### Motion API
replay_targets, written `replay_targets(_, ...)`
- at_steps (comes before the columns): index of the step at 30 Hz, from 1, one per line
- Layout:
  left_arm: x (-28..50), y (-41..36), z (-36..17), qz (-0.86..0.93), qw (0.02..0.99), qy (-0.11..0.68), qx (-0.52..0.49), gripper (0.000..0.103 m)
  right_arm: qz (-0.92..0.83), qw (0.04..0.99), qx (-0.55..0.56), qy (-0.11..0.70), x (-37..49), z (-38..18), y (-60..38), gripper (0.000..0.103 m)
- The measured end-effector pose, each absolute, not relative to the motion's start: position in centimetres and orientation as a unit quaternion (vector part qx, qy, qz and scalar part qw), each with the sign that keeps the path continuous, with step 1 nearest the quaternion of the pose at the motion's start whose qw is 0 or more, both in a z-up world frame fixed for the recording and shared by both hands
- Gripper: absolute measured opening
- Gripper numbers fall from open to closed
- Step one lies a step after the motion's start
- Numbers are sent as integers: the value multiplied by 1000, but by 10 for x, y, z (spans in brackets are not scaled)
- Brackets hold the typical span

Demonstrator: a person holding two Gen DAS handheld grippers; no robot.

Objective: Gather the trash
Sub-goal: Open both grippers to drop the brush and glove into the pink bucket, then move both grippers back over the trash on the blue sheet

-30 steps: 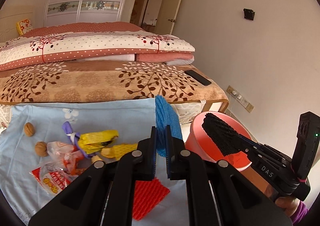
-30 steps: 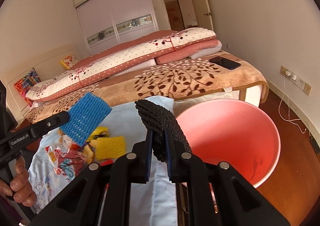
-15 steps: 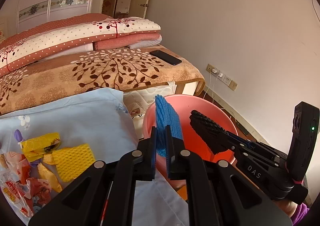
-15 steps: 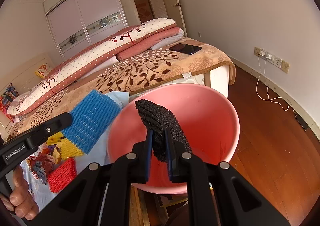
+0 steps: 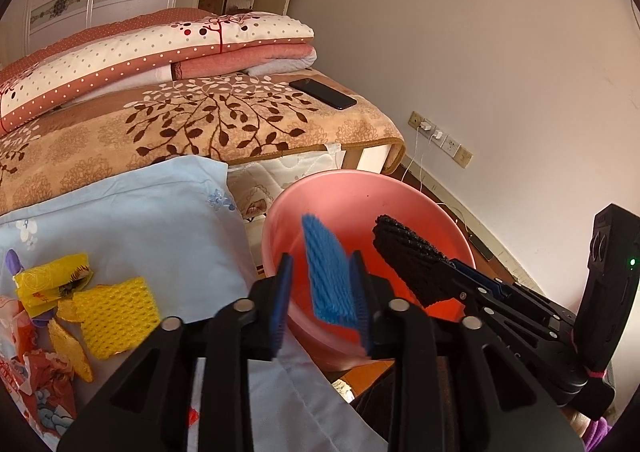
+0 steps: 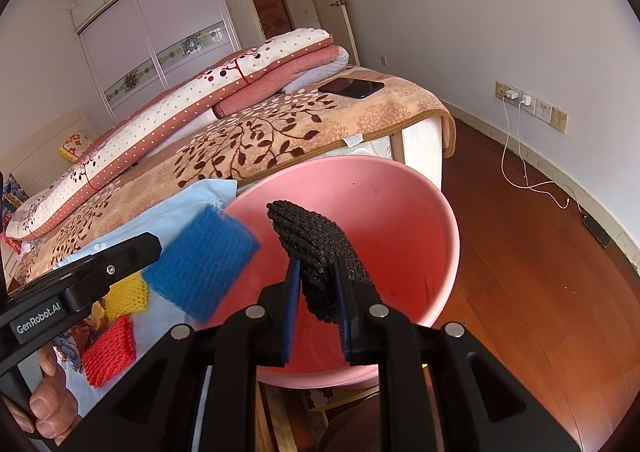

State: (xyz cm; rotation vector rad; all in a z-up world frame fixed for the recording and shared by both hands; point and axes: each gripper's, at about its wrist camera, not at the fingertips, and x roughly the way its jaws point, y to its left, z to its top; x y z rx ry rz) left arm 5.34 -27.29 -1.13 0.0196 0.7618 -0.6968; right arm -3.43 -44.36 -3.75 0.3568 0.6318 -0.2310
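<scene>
Drop step: left tool (image 5: 322, 294) opening, blue foam net (image 5: 328, 276) falling loose into pink basin (image 5: 280, 220). Right tool (image 6: 316, 296) also opening, black net (image 6: 316, 252) between its jaws, release next.

Blue foam net (image 5: 328, 284) and black one (image 6: 320, 252) over pink basin (image 6: 400, 212)

Left gripper (image 5: 322, 294) at 6 o'clock, jaws opening, blue foam net (image 5: 328, 276) loose between them, leaning on the right pad, blurred, over the pink basin (image 5: 360, 188). Right gripper (image 5: 416, 264) enters from 4 o'clock with the black foam net (image 5: 408, 252) at its tip, above the basin. Yellow foam net (image 5: 116, 312) and wrappers (image 5: 44, 368) at 8 o'clock on a light blue cloth (image 5: 132, 220). Phone (image 5: 322, 93) on the bed (image 5: 224, 120) at 12 o'clock.
</scene>
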Motion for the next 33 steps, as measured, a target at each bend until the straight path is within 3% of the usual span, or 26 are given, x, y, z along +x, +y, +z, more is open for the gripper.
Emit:
replay_targets(3, 54, -270, -9, -333, 870, 363, 3, 36, -117, 929, 175, 306, -36, -36, -444, 27)
replay_targets(5, 54, -267, -6, -332, 871, 362, -2, 36, -123, 929, 176, 302, -38, -35, -445, 40)
replay_targets(8, 53, -261, -1, -329, 874, 357, -6, 36, -126, 930, 172, 299, -39, -31, -444, 44)
replay_targets(20, 54, -192, 29, -265, 914, 307, -15, 35, -80, 945, 146, 281, -42, -11, -404, 45)
replay_targets(33, 43, -73, 44, -168, 942, 288, -33, 35, 46, 943, 90, 316, -25, -17, -303, 45)
